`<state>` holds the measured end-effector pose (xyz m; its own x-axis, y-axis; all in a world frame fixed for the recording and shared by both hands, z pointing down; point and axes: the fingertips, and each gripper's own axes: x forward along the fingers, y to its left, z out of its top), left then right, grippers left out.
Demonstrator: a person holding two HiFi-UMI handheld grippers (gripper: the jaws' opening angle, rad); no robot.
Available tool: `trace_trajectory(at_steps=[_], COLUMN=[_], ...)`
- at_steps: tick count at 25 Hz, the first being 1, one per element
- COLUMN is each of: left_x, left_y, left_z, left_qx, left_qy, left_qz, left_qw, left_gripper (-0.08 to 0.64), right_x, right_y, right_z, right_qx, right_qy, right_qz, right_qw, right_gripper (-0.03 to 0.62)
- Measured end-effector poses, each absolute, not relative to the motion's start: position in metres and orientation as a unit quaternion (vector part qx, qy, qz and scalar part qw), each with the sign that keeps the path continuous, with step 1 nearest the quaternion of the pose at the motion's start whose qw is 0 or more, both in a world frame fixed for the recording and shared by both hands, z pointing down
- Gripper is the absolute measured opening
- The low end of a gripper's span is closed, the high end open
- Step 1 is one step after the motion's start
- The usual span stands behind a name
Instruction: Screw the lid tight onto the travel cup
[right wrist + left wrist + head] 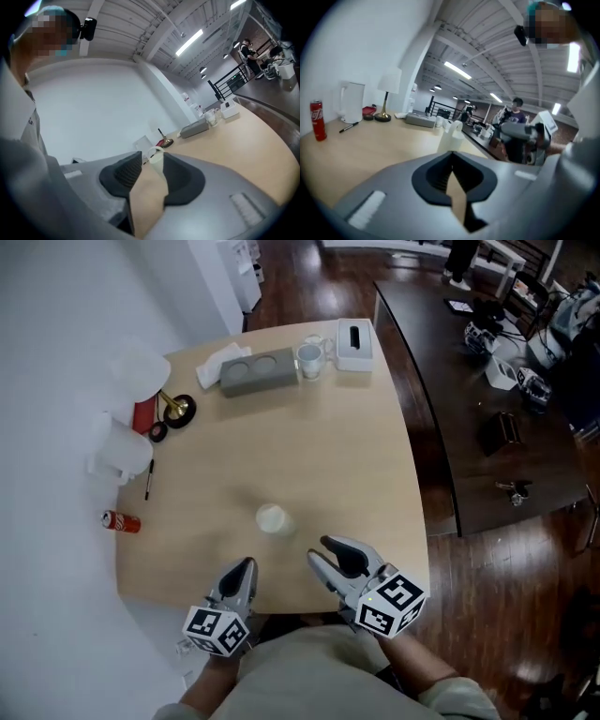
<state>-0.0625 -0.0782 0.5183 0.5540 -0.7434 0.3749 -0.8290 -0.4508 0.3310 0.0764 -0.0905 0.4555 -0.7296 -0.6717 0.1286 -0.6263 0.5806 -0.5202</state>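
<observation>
The room is lit brightly and evenly from above by ceiling strip lights (457, 70), which are seen as glaring white bars in both gripper views. On the table (319, 456) only soft, faint shadows are cast, and the white wall (361, 42) is rendered nearly featureless. Both gripper views are bent strongly at the edges and ringed by dark corners. The left gripper (451, 153) and right gripper (152, 157) are blurred up close.

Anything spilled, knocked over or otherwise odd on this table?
Nothing stands out. The white cylindrical travel cup stands upright on the light wooden table, and the red soda can near the table's edge is upright too. No spill or damage shows.
</observation>
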Motion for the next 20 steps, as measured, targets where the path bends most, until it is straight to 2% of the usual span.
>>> trace_trajectory(at_steps=[2,6,15,20], left_x=[-0.057,-0.047,-0.043,-0.049], left_y=[-0.072,-0.051,-0.016,0.046], left_z=[0.504,0.486,0.448,0.452], left_qx=[0.841,0.838,0.862,0.874], left_qy=[-0.474,-0.480,-0.469,-0.446], left_qz=[0.072,0.072,0.057,0.059], left_qw=[0.250,0.248,0.183,0.183], left_gripper=[0.002,0.002,0.002,0.002], right_x=[0.073,0.066,0.057,0.039], right_y=[-0.084,-0.064,-0.025,0.022], right_z=[0.462,0.460,0.454,0.447], right_qx=[-0.359,-0.350,-0.367,-0.385], right_qy=[0.895,0.907,0.901,0.893], right_qz=[-0.265,-0.233,-0.232,-0.231], right_qw=[0.023,-0.005,-0.008,-0.018], right_gripper=[0.078,0.002,0.002,0.002])
